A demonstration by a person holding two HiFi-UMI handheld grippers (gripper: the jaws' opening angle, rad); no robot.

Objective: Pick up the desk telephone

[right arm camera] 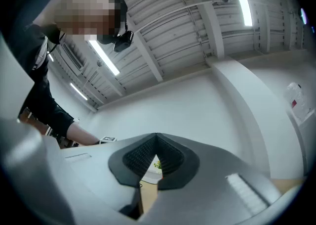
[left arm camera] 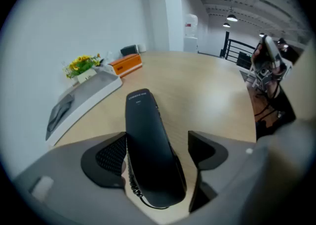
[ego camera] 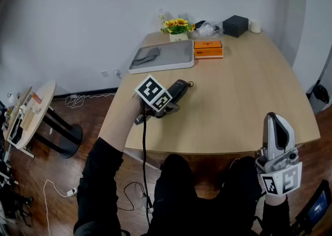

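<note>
Two jaws of the left gripper (left arm camera: 157,151) stand wide apart around the phone (ego camera: 179,88), lying on the table (ego camera: 244,84), long way pointing straight ahead. The right gripper (right arm camera: 157,162), pinched together, is far off.

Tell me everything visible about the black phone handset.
The handset is black, smooth plastic by its look, long and gently arched, with small pale print near its far end. It lies on the wooden table between the open left tongs: a gap shows on its right, contact on its left is unclear. A coiled cord runs along its near left side.
</note>
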